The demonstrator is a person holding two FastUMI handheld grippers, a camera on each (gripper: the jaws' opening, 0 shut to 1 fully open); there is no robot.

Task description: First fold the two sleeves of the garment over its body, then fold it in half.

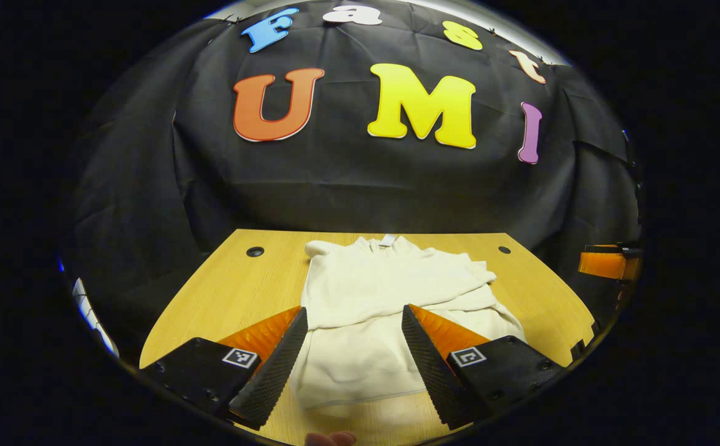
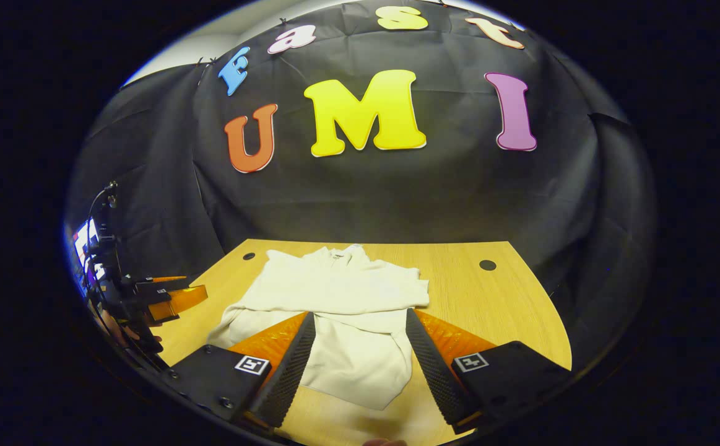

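Ridged rubber faces the inner sides of both fingers of the left tool (image 1: 353, 347), which stand wide apart with nothing between them but air; it grips nothing and hovers above the near end of the tabletop (image 1: 211, 297). Straight ahead of it, seen through the gap, lies the garment (image 1: 390, 297), cream and soft, flat on the wood with its neck at the far end and its hem nearest the tool. Both sleeves lie folded across the body, the upper one ending in a cuff toward the right. A fingertip (image 1: 330, 438) shows at the bottom edge below the tool. Off to its right, at the rim of the left gripper view, part of the other tool pokes in.

The right tool (image 2: 360, 350) is likewise spread wide, holding and touching nothing, raised over the near edge of the tabletop (image 2: 490, 303). The garment (image 2: 335, 291) sits ahead and a little to its left, its lower body visible between the fingers, sleeves crossed over the chest, hem toward the tool. Far to this tool's left, beside the tabletop, the left tool (image 2: 171, 297) appears in a hand (image 2: 118, 334). Two dark round holes mark the far corners of the wood.
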